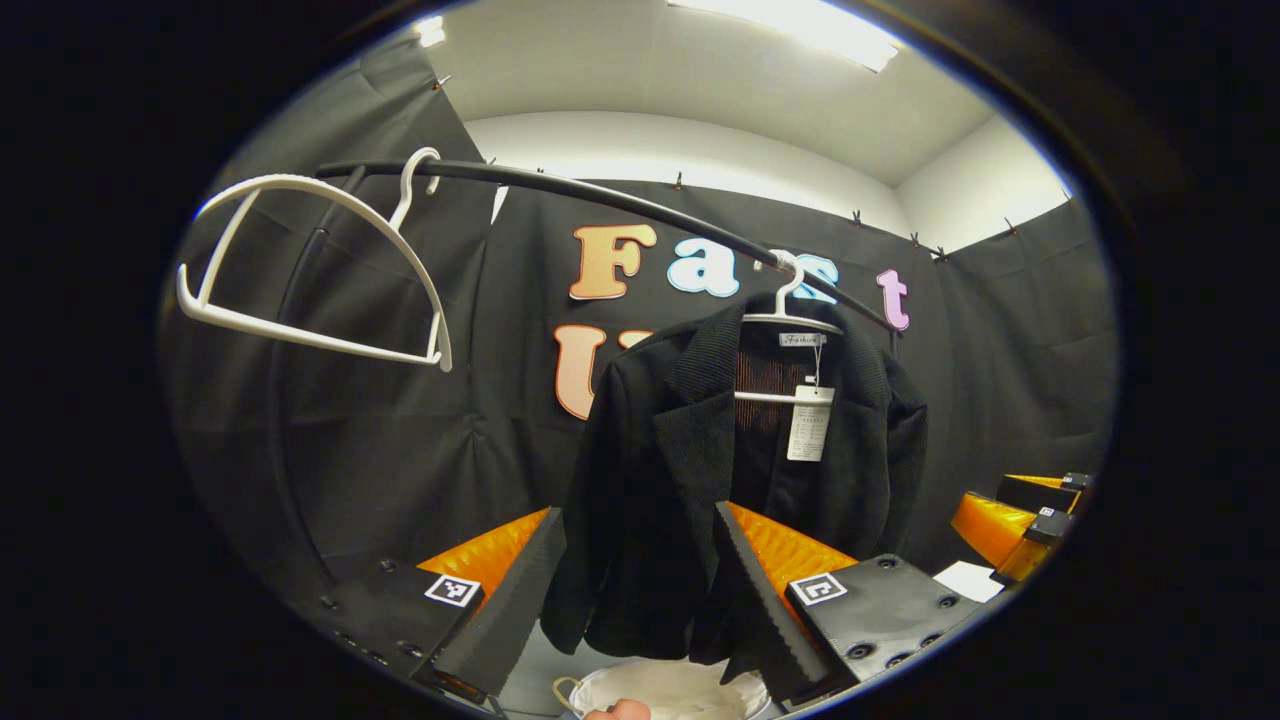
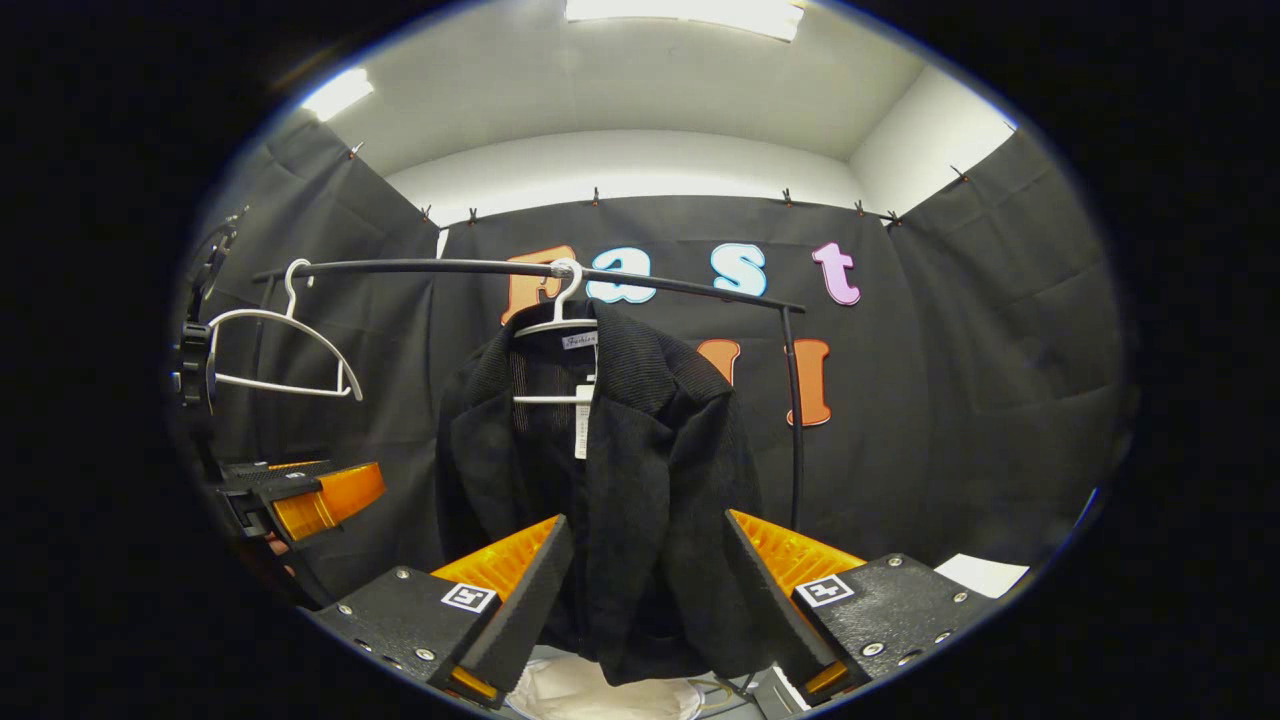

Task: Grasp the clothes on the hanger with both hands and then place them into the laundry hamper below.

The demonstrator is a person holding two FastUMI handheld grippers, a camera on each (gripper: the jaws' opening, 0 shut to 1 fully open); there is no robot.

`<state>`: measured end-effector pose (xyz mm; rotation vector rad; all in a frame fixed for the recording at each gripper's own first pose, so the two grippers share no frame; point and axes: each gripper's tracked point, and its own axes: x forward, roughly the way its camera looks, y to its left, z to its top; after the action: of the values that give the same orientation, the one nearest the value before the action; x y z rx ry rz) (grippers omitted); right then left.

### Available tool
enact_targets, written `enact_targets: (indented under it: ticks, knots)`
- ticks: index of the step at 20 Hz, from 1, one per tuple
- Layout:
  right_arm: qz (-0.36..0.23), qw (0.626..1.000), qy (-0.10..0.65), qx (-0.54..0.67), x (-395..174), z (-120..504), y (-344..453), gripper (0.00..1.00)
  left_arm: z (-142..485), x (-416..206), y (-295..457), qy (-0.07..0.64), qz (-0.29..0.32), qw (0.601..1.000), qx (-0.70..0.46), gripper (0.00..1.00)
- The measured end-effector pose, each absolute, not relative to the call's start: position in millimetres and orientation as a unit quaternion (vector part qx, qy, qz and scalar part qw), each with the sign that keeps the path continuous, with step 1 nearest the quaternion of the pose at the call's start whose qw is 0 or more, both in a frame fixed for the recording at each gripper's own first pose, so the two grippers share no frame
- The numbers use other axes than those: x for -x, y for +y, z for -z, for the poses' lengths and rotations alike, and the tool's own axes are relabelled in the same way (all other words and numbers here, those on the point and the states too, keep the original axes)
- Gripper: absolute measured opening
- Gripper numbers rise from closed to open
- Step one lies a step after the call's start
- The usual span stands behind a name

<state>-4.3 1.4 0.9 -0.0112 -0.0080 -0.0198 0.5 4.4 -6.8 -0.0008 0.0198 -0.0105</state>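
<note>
Black fuzzy jacket (image 1: 700,470) with white tag, hanging on white hanger (image 1: 795,315), left gripper (image 1: 640,590) wide open, right gripper (image 2: 650,590) wide open

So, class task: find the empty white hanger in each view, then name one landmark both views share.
Left gripper view: the empty hanger hangs upper left on the black rail, left of the black jacket.
Right gripper view: the empty hanger sits at the left edge, left of the jacket.
Shared landmark: the jacket's white paper tag, below its collar.
</note>
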Motion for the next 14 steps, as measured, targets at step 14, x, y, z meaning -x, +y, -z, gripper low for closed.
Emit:
enact_targets:
  ticks: [14]
  knots:
    - [0.01, 1.0, 0.007, 0.0, -5.0, 10.2, 5.3, 0.97, 7.5, -6.6, 7.6, 0.007, 0.009, 1.0, -0.011, 0.93]
